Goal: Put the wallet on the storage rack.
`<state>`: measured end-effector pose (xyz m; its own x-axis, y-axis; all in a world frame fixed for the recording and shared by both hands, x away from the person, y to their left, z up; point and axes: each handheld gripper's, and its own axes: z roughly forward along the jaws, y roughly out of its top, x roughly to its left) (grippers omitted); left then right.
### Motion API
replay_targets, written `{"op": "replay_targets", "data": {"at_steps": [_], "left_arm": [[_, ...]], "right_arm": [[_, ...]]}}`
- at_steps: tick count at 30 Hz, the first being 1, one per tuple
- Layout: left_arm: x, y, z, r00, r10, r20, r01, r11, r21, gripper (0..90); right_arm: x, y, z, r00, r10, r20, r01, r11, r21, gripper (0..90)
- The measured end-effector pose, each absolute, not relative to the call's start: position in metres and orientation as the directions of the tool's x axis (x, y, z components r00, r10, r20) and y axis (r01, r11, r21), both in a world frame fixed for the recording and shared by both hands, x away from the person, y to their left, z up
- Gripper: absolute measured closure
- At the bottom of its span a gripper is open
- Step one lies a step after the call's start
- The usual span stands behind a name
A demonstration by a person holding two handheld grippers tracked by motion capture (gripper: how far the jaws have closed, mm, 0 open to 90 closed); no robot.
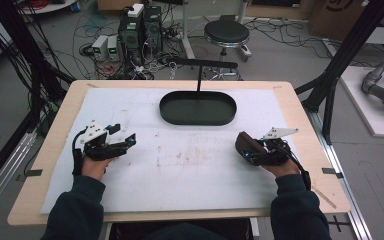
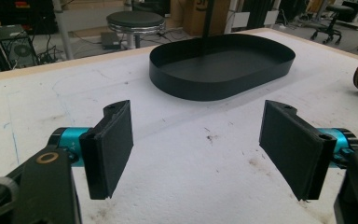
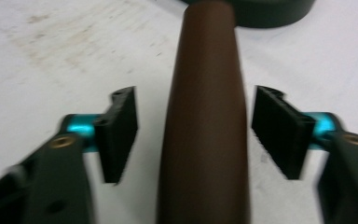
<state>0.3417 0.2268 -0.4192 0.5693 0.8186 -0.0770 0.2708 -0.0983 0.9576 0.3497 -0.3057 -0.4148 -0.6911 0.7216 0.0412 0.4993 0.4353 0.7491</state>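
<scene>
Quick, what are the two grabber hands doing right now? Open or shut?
Left gripper: open, nothing between its jaws.
Right gripper: open, with the brown case between its jaws, pads clear of it.

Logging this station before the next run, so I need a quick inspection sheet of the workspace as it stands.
Surface: white mat on a wooden table, stained mid-area.
Job's things: brown case between the right gripper's open jaws, a gap on each side; black oval tray at the far side.
Clutter: nothing seen.
Grippers: left gripper open, nothing between its jaws; right gripper open.
Cables: tangled on the floor beyond the table.
Surroundings: stool, computer towers.
</scene>
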Motion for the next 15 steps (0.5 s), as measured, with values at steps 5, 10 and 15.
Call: {"op": "replay_targets", "data": {"at_steps": [5,10,15], "left_arm": [[0.343,0.228,-0.42,0.553,0.826,-0.108,0.296,-0.074,0.952,19.7],[0.342,0.229,-0.419,0.553,0.827,-0.103,0.278,-0.067,0.958,19.6],[0.342,0.23,-0.419,0.544,0.834,-0.097,0.283,-0.073,0.956,19.7]], "right_arm": [[0.349,-0.309,-0.416,-0.703,0.708,0.071,0.517,0.439,0.735,58.3],[0.349,-0.308,-0.411,-0.697,0.713,0.075,0.515,0.426,0.744,64.6],[0.354,-0.299,-0.399,-0.705,0.702,0.102,0.49,0.378,0.786,65.2]]}}
